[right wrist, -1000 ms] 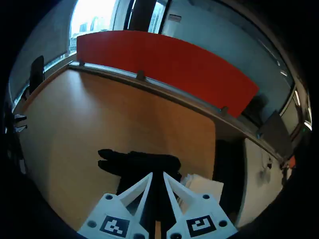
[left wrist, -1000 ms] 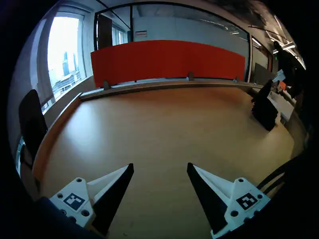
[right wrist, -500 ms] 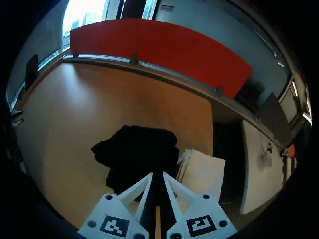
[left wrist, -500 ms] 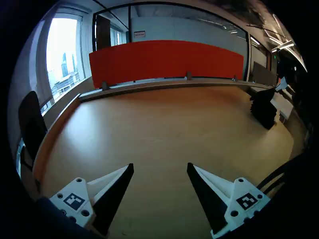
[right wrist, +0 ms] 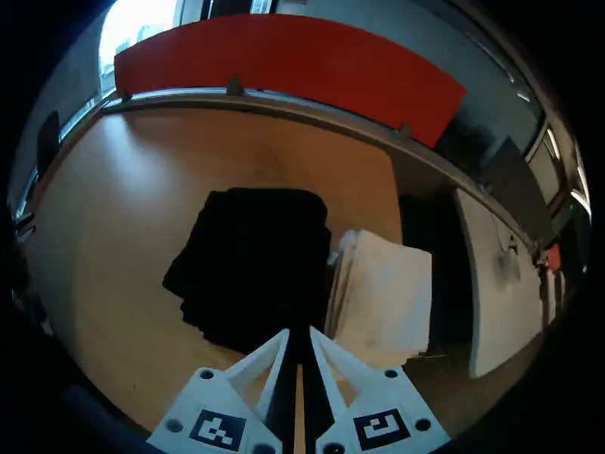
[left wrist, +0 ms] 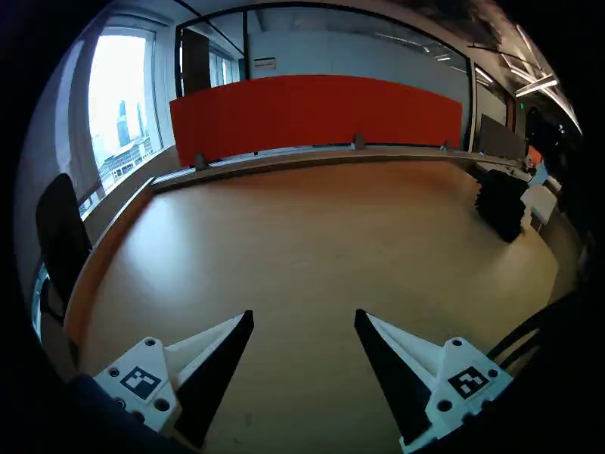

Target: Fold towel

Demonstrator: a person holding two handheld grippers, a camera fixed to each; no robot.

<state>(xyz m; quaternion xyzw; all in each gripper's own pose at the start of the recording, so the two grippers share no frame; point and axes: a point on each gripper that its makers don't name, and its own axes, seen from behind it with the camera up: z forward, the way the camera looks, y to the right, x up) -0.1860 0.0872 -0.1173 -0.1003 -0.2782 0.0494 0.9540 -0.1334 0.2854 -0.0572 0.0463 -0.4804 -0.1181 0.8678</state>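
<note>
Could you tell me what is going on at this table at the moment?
A person is working at a wooden table with a gripper in each hand, apparently about to fold towels. The right gripper is shut and hangs just above a stack of black towels, which lies beside a stack of white towels near the table's edge. The left gripper is open over bare tabletop, holding nothing. No towel is spread out yet.
</note>
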